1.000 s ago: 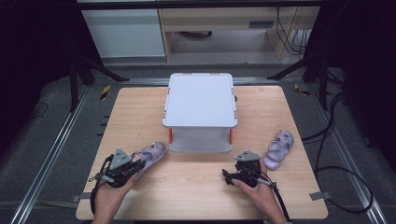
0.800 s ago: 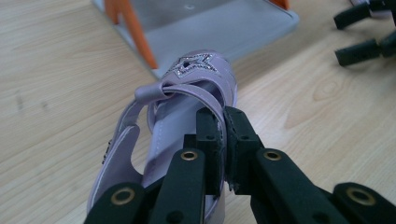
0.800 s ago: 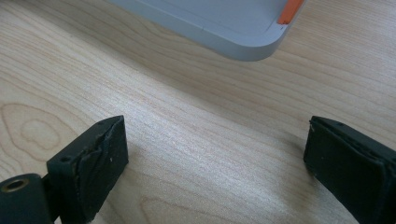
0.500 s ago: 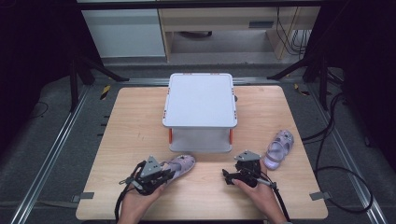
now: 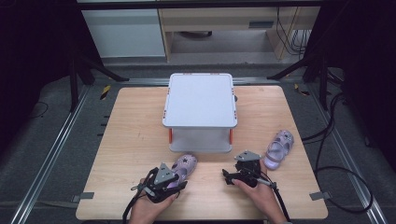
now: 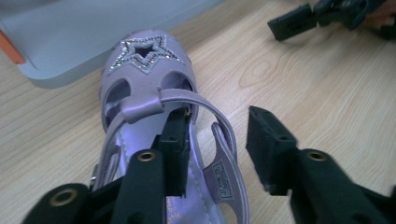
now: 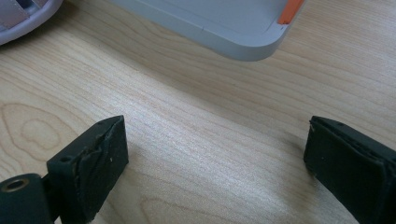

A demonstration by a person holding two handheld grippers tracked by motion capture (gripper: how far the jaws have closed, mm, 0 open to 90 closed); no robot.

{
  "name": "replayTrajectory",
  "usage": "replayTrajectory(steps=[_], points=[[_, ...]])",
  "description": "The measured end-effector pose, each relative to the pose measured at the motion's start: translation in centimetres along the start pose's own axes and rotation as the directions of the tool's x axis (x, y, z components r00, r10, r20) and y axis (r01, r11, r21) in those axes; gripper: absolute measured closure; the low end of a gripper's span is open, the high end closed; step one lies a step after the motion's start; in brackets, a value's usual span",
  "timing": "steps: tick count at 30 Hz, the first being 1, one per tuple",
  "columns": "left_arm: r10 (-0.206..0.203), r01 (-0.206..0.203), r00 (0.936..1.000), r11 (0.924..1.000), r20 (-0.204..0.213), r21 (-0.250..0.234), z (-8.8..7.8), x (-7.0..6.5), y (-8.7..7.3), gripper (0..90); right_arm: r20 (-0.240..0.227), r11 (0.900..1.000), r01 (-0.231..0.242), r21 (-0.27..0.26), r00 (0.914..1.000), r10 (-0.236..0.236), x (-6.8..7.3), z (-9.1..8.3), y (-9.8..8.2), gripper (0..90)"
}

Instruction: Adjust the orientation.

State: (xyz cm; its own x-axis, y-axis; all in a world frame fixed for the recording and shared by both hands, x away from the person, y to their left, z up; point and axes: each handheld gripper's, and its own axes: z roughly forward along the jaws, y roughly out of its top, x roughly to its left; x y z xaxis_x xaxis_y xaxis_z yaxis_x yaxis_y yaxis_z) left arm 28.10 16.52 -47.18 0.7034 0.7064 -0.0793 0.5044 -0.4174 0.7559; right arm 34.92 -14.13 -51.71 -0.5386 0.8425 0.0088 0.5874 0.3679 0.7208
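Since the earlier frames, left tool [image 5: 175,179] has carried the lilac sandal [image 5: 183,167] from the left part of the surface [image 5: 130,140] toward the middle, in front of the grey box [image 5: 201,105]; the sandal now lies flat on the wood there, toe with the star cut-out pointing at the box base and just short of it. Left tool's jaws have just been opening: in the left gripper view one jaw sits inside the sandal [image 6: 154,107] under the ankle strap, the other stands outside it over bare wood, with the strap and the sandal's side wall between them. Pads no longer press on the strap; a gap shows on the outer side. Sandal heel end lies nearest the left tool [image 6: 217,144], toe farthest.

Right tool [image 5: 229,176] sits in the same spot as before, low over the surface, right of the sandal and apart from it. Its jaws stand wide apart with bare wood between them in the right gripper view [image 7: 215,158]. Second sandal [image 5: 279,149] lies unchanged to the right of the box, near the right tool but not touched.
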Motion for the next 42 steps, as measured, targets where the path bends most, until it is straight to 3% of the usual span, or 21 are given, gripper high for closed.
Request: replayTrajectory(steps=[2,9,15,19,23,27,30,32,36,39,42], points=[[-0.014,0.013,0.9999,0.9998,-0.006,-0.015,-0.5,0.0,-0.1,50.4,-0.001,1.0,0.0,0.0,1.0,0.0,0.0,0.0,0.0,6.5],[-0.028,0.028,0.9996,0.9986,-0.004,-0.045,-2.7,0.1,-0.3,46.3,0.0,1.0,0.001,0.0,1.0,-0.001,0.0,0.0,0.0,6.6],[-0.039,0.034,0.998,0.9955,-0.05,-0.089,-4.2,1.9,0.3,42.8,0.0,1.0,0.001,0.0,1.0,-0.001,0.0,0.0,0.0,6.5],[-0.038,0.034,0.9975,0.9976,-0.059,-0.061,-3.8,3.2,0.3,41.7,0.0,1.0,0.001,0.0,1.0,-0.001,0.0,0.0,0.0,6.5],[-0.009,0.008,0.9976,0.9999,-0.069,-0.008,-2.4,3.4,-0.3,41.6,0.0,1.0,0.001,0.0,1.0,-0.001,0.0,0.0,0.0,6.5],[-0.012,0.015,0.9965,0.9993,-0.083,0.035,-1.3,3.8,-0.8,42.6,-0.001,1.0,0.0,0.0,1.0,0.0,0.0,0.0,0.0,6.5],[-0.014,0.019,0.9943,0.999,-0.106,0.04,-0.9,3.8,-0.9,49.1,0.0,1.0,0.0,0.0,1.0,0.0,0.0,0.0,0.0,6.6],[-0.013,0.017,0.9966,0.9985,-0.082,0.052,-0.6,3.9,-0.9,55.9,-0.002,1.0,0.002,0.0,1.0,-0.002,0.0,0.0,0.0,6.5],[-0.023,0.028,0.9971,0.9971,-0.072,0.071,0.0,4.1,-1.1,62.8,-0.001,1.0,0.003,0.0,1.0,-0.003,0.0,0.0,0.0,6.5],[-0.041,0.045,0.9967,0.9971,-0.07,0.061,0.1,4.2,-1.1,75.0,-0.002,1.0,0.003,0.0,1.0,-0.003,0.0,0.0,0.0,6.5],[-0.044,0.049,0.9964,0.9971,-0.073,0.059,-0.1,4.1,-0.9,76.8,-0.001,1.0,0.002,0.001,1.0,-0.002,0.0,0.0,0.0,6.5]])
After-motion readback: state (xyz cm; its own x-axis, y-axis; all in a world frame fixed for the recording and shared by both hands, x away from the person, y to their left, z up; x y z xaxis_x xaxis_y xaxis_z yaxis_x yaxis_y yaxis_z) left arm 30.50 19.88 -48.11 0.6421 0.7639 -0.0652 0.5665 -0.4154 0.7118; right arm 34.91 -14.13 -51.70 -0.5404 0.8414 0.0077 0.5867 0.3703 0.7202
